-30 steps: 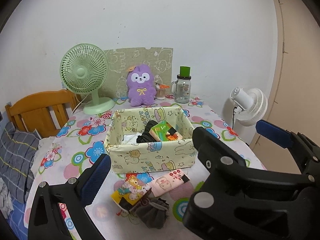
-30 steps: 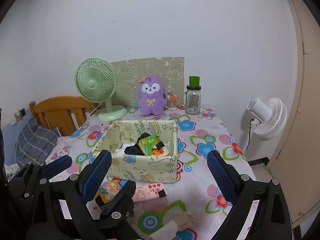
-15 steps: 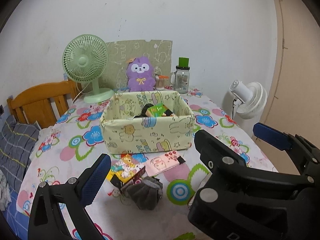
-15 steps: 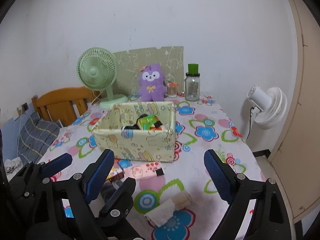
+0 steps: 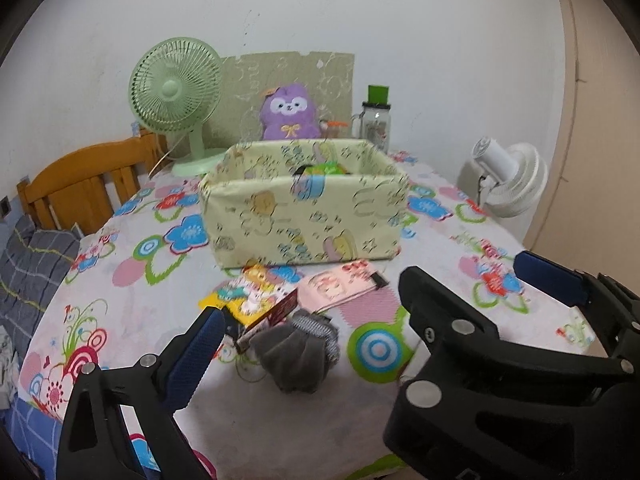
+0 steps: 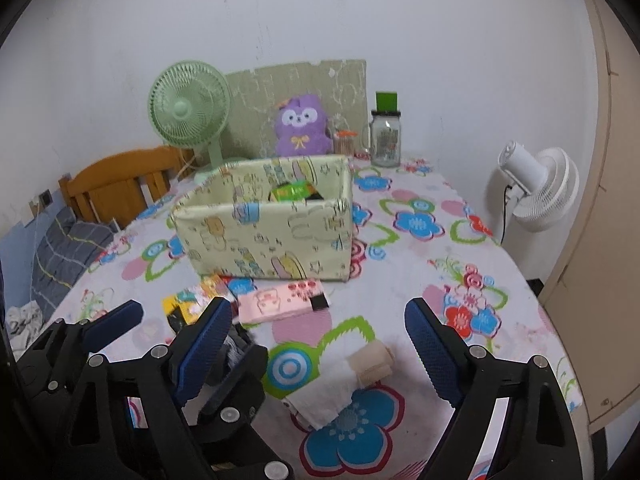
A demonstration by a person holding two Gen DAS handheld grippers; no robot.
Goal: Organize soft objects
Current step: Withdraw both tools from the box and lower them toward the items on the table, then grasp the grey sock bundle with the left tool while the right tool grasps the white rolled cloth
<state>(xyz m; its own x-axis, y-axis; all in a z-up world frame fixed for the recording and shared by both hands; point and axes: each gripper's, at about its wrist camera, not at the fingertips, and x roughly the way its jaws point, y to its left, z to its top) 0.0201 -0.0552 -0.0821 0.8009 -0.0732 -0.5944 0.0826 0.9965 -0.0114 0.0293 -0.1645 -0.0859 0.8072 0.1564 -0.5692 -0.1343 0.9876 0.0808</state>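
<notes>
Left gripper (image 5: 372,312) is spread wide with a crumpled grey ribbed sock (image 5: 298,346) just ahead; right gripper (image 6: 318,336) is closing on nothing, rolled beige-and-white sock (image 6: 348,384) between its fingers; boxy fabric bin (image 6: 264,232) beyond.

Left claw (image 5: 304,316) gapes, tilted downward; right claw (image 6: 320,344) slowly closing on nothing.

Matt floral cloth (image 6: 424,264) covers the table; the grey sock (image 5: 296,344) looks ribbed knit; the purple toy (image 6: 302,128), fuzzy plush.
</notes>
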